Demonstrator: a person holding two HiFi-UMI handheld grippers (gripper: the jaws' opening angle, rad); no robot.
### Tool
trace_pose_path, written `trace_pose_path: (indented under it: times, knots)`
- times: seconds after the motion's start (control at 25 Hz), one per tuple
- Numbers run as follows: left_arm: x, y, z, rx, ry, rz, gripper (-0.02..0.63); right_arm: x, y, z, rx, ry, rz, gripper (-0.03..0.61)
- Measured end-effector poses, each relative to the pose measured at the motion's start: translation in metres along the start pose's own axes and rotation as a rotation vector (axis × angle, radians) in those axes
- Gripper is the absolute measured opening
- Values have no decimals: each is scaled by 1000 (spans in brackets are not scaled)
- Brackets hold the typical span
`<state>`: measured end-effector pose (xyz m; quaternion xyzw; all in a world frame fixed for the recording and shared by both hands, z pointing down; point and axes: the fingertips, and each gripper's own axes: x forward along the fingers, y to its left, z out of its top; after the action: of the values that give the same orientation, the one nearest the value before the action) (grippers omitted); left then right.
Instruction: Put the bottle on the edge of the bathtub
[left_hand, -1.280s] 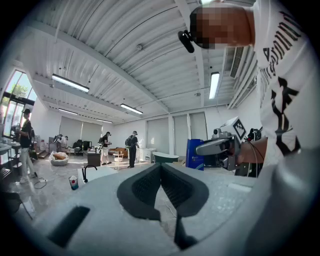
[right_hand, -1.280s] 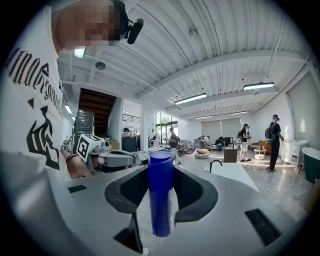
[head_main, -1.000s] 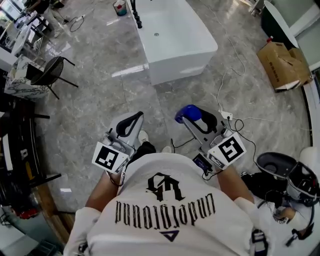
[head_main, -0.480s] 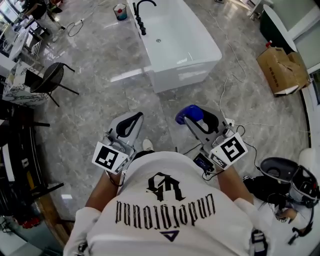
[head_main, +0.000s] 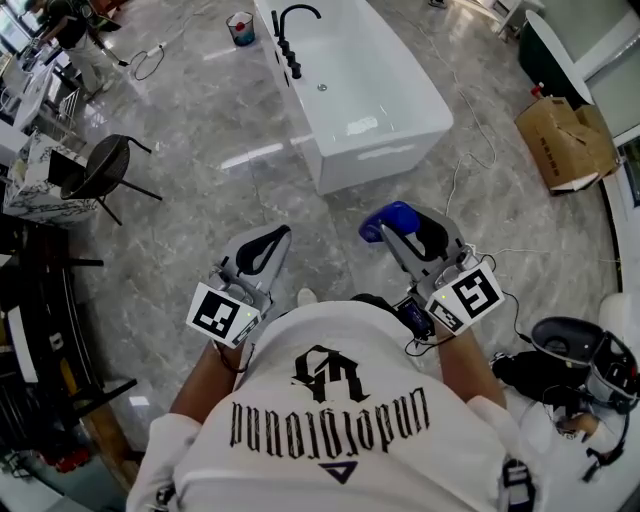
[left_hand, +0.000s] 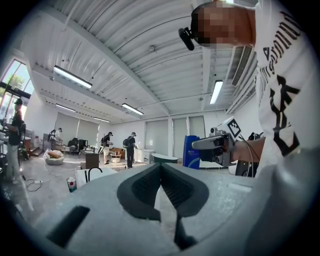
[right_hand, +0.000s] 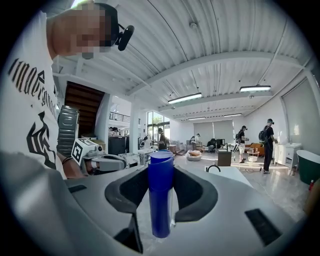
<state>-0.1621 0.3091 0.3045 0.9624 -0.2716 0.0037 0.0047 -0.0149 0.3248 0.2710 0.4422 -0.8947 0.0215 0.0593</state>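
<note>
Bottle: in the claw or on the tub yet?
In the right claw: blue bottle clamped between its pads; bathtub sits ahead, apart.

The head view looks steeply down from above the person's shoulders onto the grey floor and the white bathtub ahead. Each gripper view sits close behind its own jaws, facing level across the hall. The left one catches the right gripper sideways, the right one the left gripper; both show the bathtub.
</note>
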Motion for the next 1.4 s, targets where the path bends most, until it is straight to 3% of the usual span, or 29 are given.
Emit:
trace_pose_path:
  times: [0.36,0.76,1.4]
  knots:
    - [15,38,-7,6,23,21,14,36,-30,-4,1,6,4,156]
    - [60,70,-12,8,48,68,14,80,-85,-1,-7,7,68,156]
    - [188,131,-8,-9,66,164,14,139,-207,-1,-7,19,205,156]
